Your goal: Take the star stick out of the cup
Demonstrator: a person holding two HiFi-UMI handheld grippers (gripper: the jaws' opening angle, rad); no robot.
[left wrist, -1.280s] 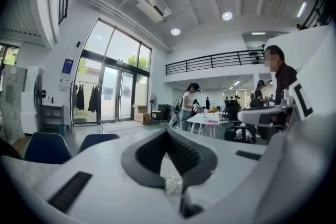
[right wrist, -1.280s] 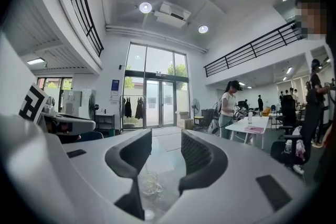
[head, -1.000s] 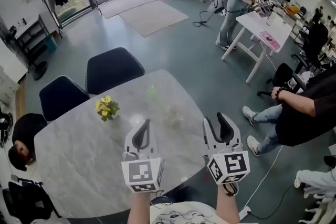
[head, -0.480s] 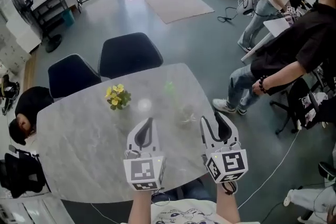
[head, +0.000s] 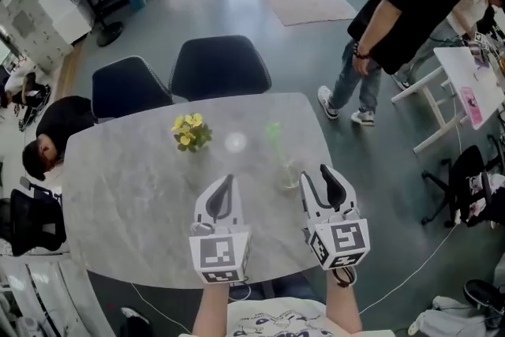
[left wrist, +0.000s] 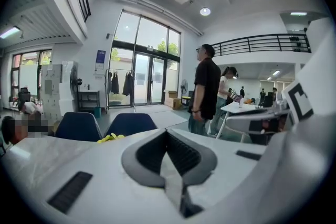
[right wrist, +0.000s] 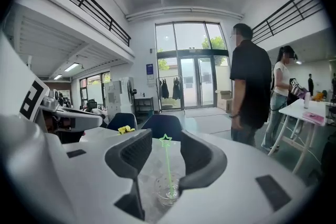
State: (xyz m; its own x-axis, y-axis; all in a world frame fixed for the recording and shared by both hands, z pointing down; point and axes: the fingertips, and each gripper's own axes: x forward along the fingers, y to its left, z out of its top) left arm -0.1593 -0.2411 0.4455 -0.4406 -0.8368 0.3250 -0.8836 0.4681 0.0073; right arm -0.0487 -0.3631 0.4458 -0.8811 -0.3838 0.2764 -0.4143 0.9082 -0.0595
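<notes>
A thin green star stick (head: 273, 132) stands upright in a clear glass cup (head: 289, 174) on the marble table (head: 118, 193), right of centre. My right gripper (head: 317, 172) hovers just on the near right of the cup, jaws open and empty. In the right gripper view the star stick (right wrist: 166, 140) and the cup (right wrist: 169, 189) show between the open jaws of my right gripper (right wrist: 165, 148), a little ahead of them. My left gripper (head: 228, 179) is to the left of the cup, shut on nothing. In its own view the left gripper (left wrist: 167, 132) has its pads meeting.
A small bunch of yellow flowers (head: 189, 132) sits on the table's far left part. Two dark chairs (head: 221, 64) (head: 126, 87) stand at the far edge. A person in black (head: 402, 4) stands beyond the right corner. Another person (head: 47, 130) sits at the left.
The person in black has walked from the right side to beyond the table's far right corner. The cup now lies closer to my right gripper. Both grippers keep their states.
</notes>
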